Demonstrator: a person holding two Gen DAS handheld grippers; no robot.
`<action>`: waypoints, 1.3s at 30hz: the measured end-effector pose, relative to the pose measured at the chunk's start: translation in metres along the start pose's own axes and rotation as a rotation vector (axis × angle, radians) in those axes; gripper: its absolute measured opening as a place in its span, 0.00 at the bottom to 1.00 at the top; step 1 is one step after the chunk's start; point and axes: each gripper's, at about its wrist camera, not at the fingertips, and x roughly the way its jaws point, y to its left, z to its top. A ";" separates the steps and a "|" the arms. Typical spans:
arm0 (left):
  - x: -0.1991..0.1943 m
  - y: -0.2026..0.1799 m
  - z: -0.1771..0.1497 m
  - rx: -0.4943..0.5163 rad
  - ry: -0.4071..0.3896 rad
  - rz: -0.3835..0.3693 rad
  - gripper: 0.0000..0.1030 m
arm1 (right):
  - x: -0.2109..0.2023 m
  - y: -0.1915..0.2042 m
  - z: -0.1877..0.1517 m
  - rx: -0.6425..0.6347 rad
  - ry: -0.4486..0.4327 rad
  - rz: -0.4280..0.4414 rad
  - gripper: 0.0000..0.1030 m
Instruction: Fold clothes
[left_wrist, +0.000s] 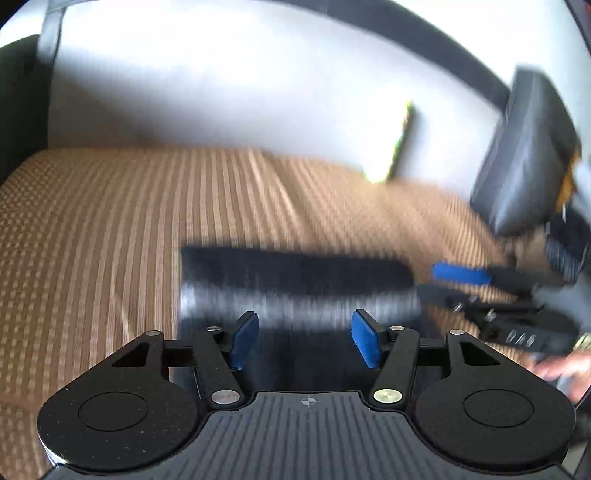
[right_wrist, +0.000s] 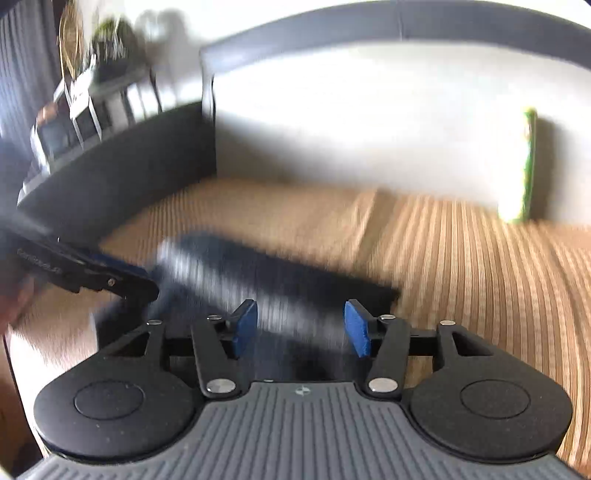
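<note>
A folded dark garment with pale stripes (left_wrist: 295, 284) lies on the brown striped mat (left_wrist: 110, 221); both views are motion-blurred. My left gripper (left_wrist: 303, 339) is open and empty, just in front of the garment's near edge. The right gripper shows at the right of the left wrist view (left_wrist: 476, 284), beside the garment's right end. In the right wrist view the garment (right_wrist: 266, 273) lies ahead of my open, empty right gripper (right_wrist: 301, 330). The left gripper (right_wrist: 110, 275) shows at the left, at the garment's left end.
A white sofa back (left_wrist: 240, 85) rises behind the mat. A green and yellow flat object (left_wrist: 391, 147) leans on it, also in the right wrist view (right_wrist: 521, 166). A dark grey cushion (left_wrist: 524, 158) stands at the right. A dark armrest (right_wrist: 122, 177) and shelves (right_wrist: 85, 107) are at the left.
</note>
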 end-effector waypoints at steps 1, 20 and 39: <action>0.007 0.005 0.009 -0.019 -0.012 -0.001 0.68 | 0.008 -0.003 0.009 0.011 -0.015 0.009 0.56; 0.042 0.011 0.002 0.009 0.037 0.041 0.71 | 0.081 -0.018 0.022 0.039 0.095 -0.027 0.57; 0.019 -0.041 -0.115 0.195 0.046 0.250 0.77 | 0.009 0.041 -0.057 0.003 0.188 -0.156 0.58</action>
